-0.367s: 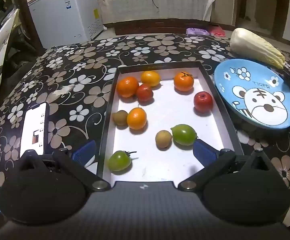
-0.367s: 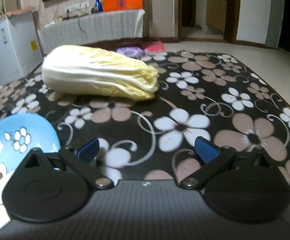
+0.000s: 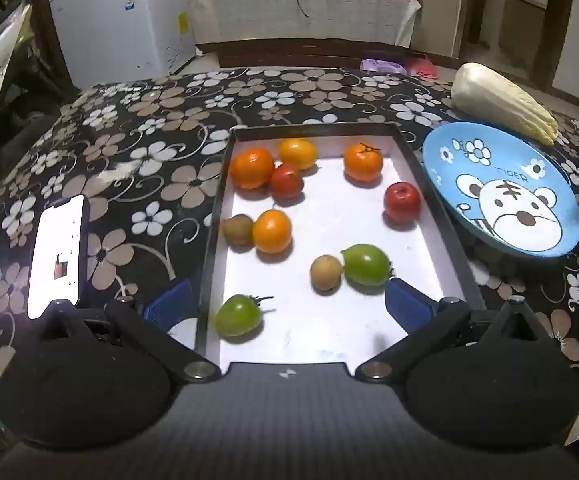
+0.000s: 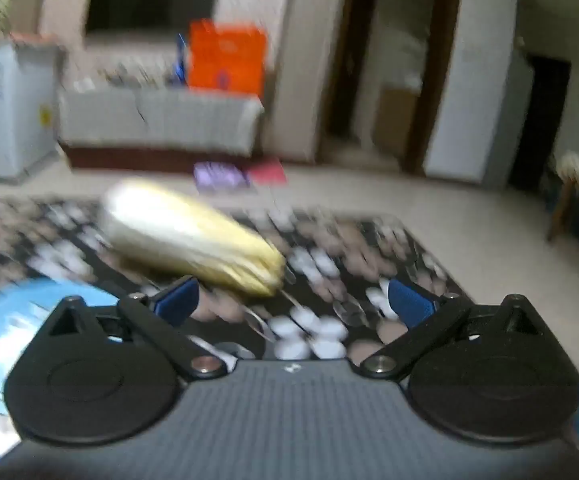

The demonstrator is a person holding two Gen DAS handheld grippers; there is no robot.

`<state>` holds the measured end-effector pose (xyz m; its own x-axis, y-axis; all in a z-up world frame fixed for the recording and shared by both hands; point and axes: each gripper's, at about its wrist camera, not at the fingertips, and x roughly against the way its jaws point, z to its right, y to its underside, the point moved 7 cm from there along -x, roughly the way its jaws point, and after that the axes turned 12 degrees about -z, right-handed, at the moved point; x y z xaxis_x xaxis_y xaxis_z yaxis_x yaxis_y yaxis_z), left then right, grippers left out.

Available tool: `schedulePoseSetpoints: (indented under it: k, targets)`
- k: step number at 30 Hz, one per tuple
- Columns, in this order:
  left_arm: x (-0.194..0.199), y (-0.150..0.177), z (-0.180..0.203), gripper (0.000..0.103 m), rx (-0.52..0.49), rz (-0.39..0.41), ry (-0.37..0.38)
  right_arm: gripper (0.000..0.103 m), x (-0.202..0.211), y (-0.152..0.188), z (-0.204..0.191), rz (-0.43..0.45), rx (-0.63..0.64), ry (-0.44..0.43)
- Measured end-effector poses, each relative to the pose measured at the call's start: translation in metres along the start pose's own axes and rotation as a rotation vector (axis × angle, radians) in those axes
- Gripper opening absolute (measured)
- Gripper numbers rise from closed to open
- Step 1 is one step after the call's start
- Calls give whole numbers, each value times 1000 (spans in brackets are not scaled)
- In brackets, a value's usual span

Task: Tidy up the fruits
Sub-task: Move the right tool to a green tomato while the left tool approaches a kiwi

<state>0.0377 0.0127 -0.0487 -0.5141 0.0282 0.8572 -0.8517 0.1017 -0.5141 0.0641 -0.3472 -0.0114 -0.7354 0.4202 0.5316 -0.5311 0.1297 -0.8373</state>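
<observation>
The left tool [image 3: 287,306] hangs wide and empty over the near end of the tray [image 3: 429,184], where the fruits lie loose, a green tomato [image 3: 238,315] nearest. The right tool [image 4: 291,300], also wide and empty, faces the cabbage [image 4: 189,236] in a blurred view.

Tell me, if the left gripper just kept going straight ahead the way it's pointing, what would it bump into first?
Probably the green tomato. The left gripper hangs open over the near end of the tray, and that tomato lies closest between its jaws. Depth is hard to judge, so it could pass above it instead.
</observation>
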Motion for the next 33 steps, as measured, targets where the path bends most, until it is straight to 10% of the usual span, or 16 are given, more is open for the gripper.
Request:
schedulePoseSetpoints:
  k: [6, 14, 26, 33]
  targets:
    - [-2, 1, -19, 103, 1, 19, 9, 103, 115, 22, -72, 87, 59, -327]
    - [3, 3, -19, 103, -33, 21, -66, 101, 137, 26, -163, 33, 296, -620]
    - [15, 26, -30, 102, -58, 83, -13, 64, 110, 55, -211, -80, 472, -741]
    - [6, 31, -6, 68, -132, 40, 85, 50, 99, 77, -227, -189, 574, -777]
